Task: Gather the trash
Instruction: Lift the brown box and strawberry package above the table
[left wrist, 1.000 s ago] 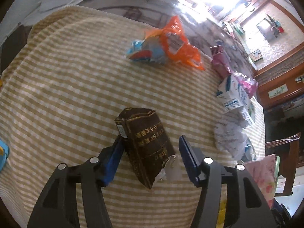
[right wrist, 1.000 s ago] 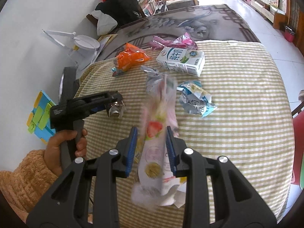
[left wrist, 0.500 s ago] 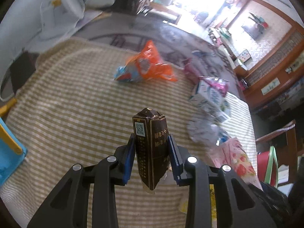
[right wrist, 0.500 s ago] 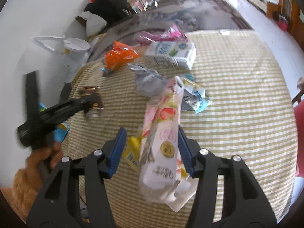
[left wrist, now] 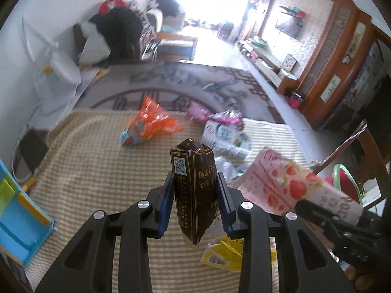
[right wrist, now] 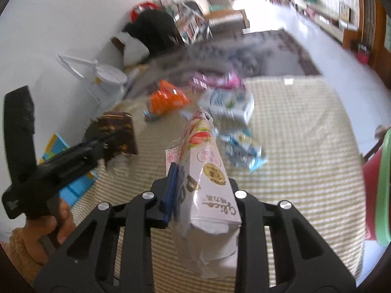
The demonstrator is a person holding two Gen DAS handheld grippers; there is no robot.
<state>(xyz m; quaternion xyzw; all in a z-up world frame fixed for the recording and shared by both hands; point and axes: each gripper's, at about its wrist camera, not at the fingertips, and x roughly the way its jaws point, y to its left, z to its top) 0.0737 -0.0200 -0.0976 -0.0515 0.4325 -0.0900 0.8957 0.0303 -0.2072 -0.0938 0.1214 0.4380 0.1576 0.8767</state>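
left gripper (left wrist: pixel 194 202) jaws clamp brown packet (left wrist: pixel 194 190) | right gripper (right wrist: pixel 204 195) jaws apparently grip pink strawberry pack (right wrist: pixel 207 183)

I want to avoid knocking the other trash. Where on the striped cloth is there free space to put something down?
The striped cloth is bare on its right side, right of the crumpled blue wrapper, and on the left, between the orange bag and the blue toy. It is crowded in the far middle, around the milk carton and pink wrapper.
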